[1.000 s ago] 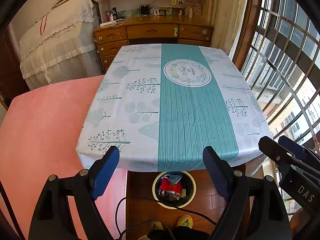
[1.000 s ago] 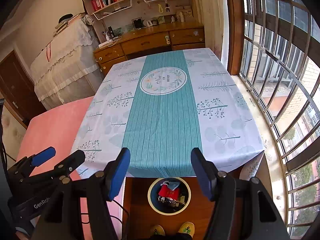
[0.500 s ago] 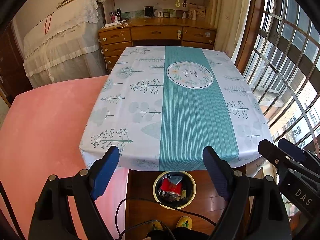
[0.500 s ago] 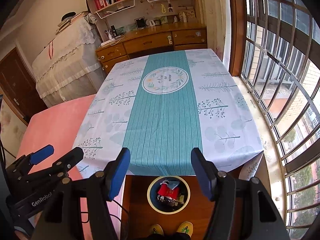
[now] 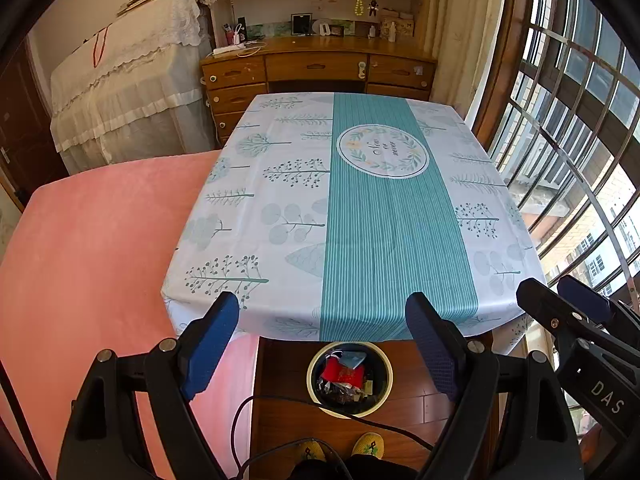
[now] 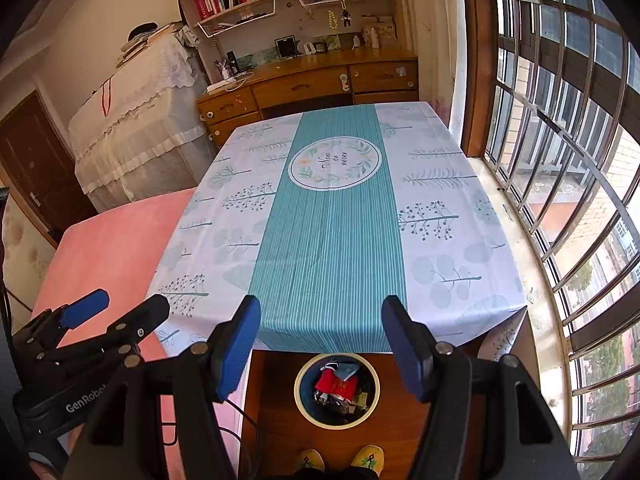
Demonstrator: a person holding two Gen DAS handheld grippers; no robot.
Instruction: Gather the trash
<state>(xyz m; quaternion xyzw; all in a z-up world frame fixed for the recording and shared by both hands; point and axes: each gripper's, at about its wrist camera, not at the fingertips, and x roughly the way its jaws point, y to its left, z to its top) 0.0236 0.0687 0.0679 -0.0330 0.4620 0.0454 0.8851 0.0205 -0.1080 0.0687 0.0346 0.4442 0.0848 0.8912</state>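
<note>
A: Where the white-and-teal leaf-print cloth (image 5: pixel 360 216) hangs over the near edge of the worktop, what lies below it?

B: Just under that edge, on the brown wooden floor (image 6: pixel 276 412), stands the round cream-rimmed waste bin (image 6: pixel 298 400). A red wrapper (image 6: pixel 335 385), a grey-blue scrap and some shiny bits lie inside it. Nearer than the bin, two yellow slippers (image 6: pixel 366 453) show at the bottom of the view.

A: And the tools?

B: The left hand-held gripper (image 5: pixel 322 344) and the right hand-held gripper (image 6: pixel 320 346) both stand with their blue pads wide apart and nothing between them, over the worktop's near edge and above the bin, side by side.

A: Room to move around the worktop?

B: Left of it, a pink bed (image 5: pixel 92 240) lies right against the cloth's edge. Right of it, a narrow strip of pale sill runs along the barred window (image 6: pixel 560 160). At the far edge a wooden drawer desk (image 5: pixel 316 72) stands close. A black cable (image 5: pixel 380 424) crosses the floor beside the bin.
</note>
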